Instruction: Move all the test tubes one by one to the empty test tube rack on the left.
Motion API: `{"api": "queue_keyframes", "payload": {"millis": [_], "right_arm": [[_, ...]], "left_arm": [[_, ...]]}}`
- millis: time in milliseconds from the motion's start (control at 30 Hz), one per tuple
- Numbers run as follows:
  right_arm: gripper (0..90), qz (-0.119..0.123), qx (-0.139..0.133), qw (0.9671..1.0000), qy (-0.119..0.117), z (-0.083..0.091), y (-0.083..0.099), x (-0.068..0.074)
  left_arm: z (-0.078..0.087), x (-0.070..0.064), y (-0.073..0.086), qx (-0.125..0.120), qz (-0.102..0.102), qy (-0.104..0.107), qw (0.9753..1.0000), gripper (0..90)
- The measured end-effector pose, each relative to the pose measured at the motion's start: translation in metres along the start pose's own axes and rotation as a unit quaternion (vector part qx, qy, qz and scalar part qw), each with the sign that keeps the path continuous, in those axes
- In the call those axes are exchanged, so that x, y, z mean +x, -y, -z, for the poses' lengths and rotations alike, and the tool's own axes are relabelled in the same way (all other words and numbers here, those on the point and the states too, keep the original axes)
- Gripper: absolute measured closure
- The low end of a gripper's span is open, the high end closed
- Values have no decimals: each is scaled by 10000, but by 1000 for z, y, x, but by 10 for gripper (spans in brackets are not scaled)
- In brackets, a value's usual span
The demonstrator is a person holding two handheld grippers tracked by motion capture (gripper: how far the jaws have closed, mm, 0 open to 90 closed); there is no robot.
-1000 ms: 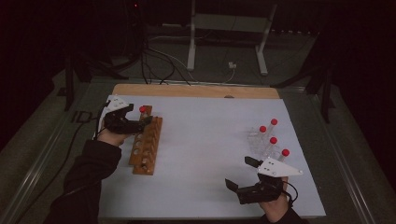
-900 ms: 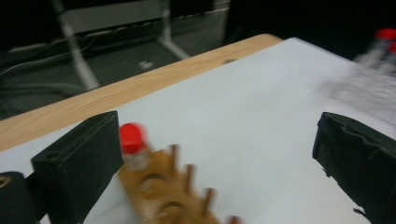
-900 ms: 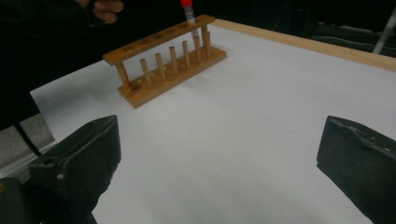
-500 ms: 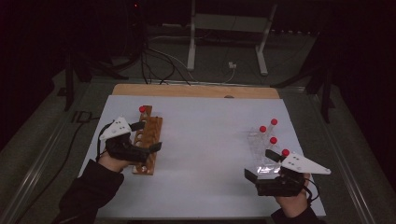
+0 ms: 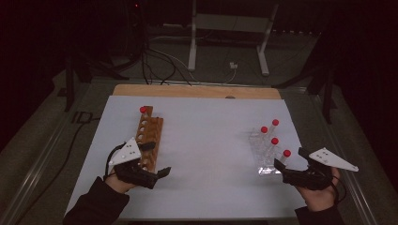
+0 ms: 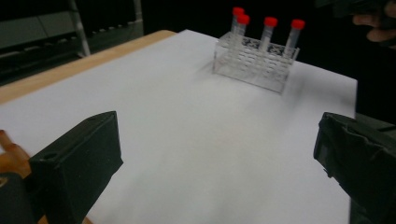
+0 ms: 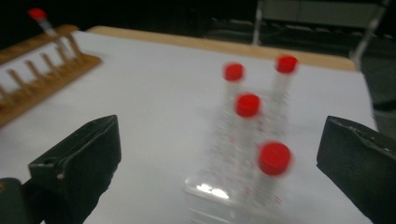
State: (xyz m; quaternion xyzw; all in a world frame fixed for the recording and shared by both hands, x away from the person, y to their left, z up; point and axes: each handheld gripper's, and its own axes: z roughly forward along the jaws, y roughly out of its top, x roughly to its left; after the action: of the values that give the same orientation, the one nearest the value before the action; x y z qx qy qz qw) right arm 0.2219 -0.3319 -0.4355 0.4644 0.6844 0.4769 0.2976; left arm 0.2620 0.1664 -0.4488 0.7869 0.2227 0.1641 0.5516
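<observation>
Wooden rack (image 5: 149, 138) holds one red-capped tube (image 5: 143, 109) at its far end, other holes empty. Left gripper (image 5: 158, 174) was up by that tube a second ago; now it has pulled back to the rack's near end, jaws wide apart and empty. I read that as a tube just placed and let go. Clear rack (image 5: 267, 152), well right of the wooden rack, has four tubes (image 5: 274, 141) standing. Right gripper (image 5: 279, 166) has dropped back a little and now sits just at the clear rack's near side, jaws spread, nothing held, nearest cap (image 7: 274, 157) between them in the right gripper view. Likely next: take that tube. Room: bare white table (image 5: 211, 140) between the racks, open path across. Clear rack sits close to the table's right edge, so little margin there.
</observation>
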Motion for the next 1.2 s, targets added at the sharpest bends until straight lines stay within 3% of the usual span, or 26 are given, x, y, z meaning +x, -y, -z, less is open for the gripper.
{"api": "queue_keyframes", "payload": {"millis": [133, 333, 533, 800, 1067, 1200], "right_arm": [[0, -164, 254, 9994, 196, -5, 12, -14], [1, -222, 549, 9976, 365, -16, 22, -21], [213, -244, 637, 9972, 303, -22, 30, -25], [528, -127, 758, 9962, 417, -31, 33, -25], [728, -3, 977, 9936, 566, -36, 35, -24], [744, 28, 1008, 9930, 614, -36, 33, -24]], "left_arm": [[-3, -3, 2, 70, -52, 81, 9999, 17], [-9, -8, 7, 236, -60, 212, 9995, 17], [-12, -11, 10, 364, -143, 260, 9989, 17], [-15, -11, 13, 402, -113, 276, 9987, 17], [-13, -10, 12, 346, -71, 271, 9990, 17], [-14, -9, 13, 378, -59, 256, 9989, 17]]}}
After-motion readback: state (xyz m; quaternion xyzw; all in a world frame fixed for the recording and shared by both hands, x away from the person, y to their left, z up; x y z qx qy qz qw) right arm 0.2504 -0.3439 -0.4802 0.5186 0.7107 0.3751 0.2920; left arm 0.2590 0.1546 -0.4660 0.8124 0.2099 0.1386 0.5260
